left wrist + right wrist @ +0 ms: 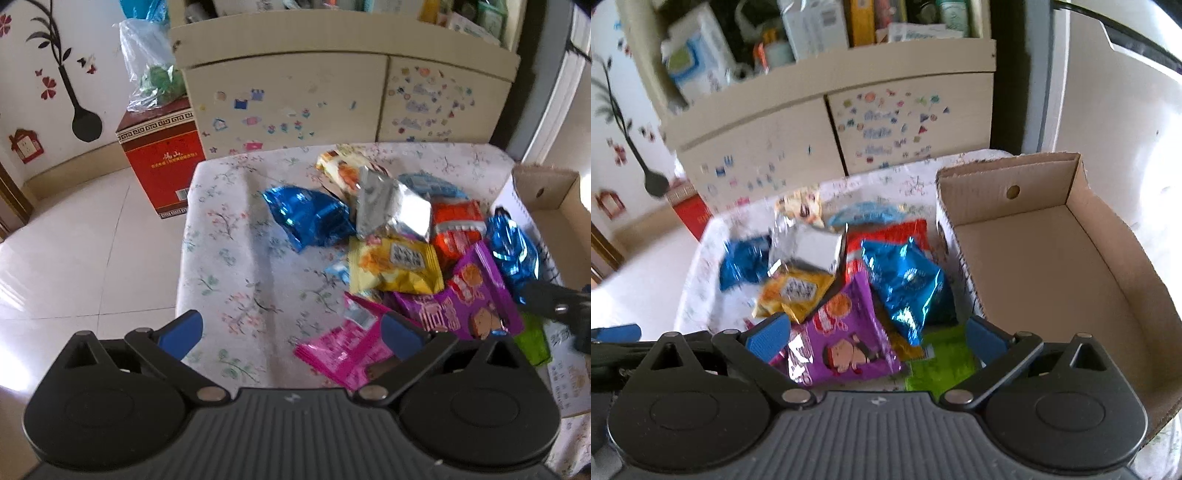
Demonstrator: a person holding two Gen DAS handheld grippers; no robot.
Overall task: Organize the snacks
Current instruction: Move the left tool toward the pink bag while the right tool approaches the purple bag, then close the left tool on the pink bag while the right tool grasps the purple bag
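Only the right wrist view shows inside the cardboard box (1034, 266); both grippers' jaws gape, holding nothing.

Left wrist cam high, angled down over table's (221, 236) left part, facing cabinet (288, 96), right wrist cam lower, nearer snack pile (849, 280) & cardboard box (1052, 258), both share pile, cabinet.

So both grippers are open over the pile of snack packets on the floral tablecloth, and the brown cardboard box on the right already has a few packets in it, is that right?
Not quite: the brown cardboard box is empty, as the right wrist view shows. The rest stands: the left gripper and right gripper are open over the snack packets on the floral tablecloth.
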